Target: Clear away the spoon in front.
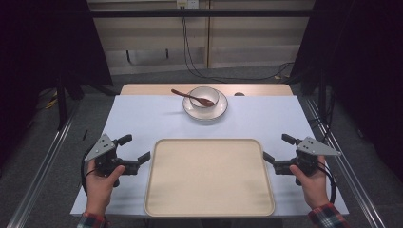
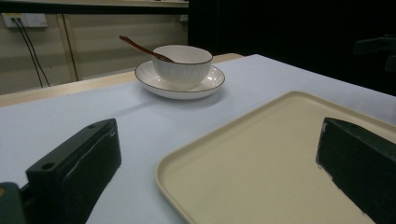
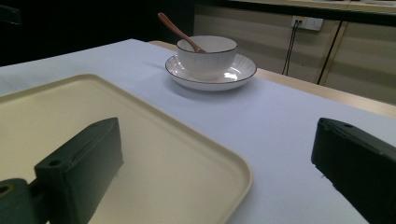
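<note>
At the far middle of the table (image 1: 142, 114), one white bowl (image 1: 205, 96) sits on one white plate (image 1: 205, 112), and one brown wooden spoon (image 1: 192, 97) lies in the bowl with its handle leaning out over the rim toward your left. Nearer to you, one beige tray (image 1: 209, 176) lies flat on the pale cloth with nothing on it, well apart from the plate.

Your left gripper (image 1: 135, 150) is just beside the tray's left edge, held low in your left hand (image 1: 101, 179) and pointing inward across the table. Its jaws are spread wide with nothing between them; in the left gripper view one jaw hangs over the cloth and the other over the tray.

Your right gripper (image 1: 277, 147) mirrors it at the tray's right edge, gripped by your right hand (image 1: 311, 179), jaws likewise spread and holding nothing. Both grippers are well apart from the bowl, plate and spoon.

Count: two grippers, one tray, one bowl, one plate, one spoon.
</note>
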A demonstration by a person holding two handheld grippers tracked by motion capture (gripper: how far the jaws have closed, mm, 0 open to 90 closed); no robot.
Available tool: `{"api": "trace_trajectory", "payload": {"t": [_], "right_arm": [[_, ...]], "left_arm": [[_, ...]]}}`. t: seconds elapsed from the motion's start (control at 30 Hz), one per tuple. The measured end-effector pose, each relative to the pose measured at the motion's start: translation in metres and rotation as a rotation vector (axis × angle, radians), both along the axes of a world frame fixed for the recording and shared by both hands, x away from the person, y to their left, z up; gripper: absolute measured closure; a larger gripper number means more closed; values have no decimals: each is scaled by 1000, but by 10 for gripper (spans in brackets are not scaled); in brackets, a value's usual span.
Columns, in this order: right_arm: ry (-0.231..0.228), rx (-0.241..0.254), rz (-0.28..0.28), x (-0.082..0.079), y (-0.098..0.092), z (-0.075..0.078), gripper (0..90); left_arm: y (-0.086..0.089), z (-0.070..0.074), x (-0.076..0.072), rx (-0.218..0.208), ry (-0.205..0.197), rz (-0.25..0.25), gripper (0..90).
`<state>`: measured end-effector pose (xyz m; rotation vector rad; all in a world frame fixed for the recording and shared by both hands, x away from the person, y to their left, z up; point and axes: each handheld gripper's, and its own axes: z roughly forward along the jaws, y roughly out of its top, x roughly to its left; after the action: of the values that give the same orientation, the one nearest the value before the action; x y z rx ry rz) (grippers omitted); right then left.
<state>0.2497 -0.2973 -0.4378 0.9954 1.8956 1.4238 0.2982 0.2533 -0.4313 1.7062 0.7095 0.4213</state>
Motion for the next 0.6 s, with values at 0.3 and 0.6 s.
{"api": "trace_trajectory", "payload": {"t": [0.3,0.6], "right_arm": [[-4,20,8,-1,0,1,20],[-5,29,4,-2,-2,1,19]], "left_arm": [[-5,-2,1,-10,21,23,0],[-6,-4,5,2,27,49,0]]}}
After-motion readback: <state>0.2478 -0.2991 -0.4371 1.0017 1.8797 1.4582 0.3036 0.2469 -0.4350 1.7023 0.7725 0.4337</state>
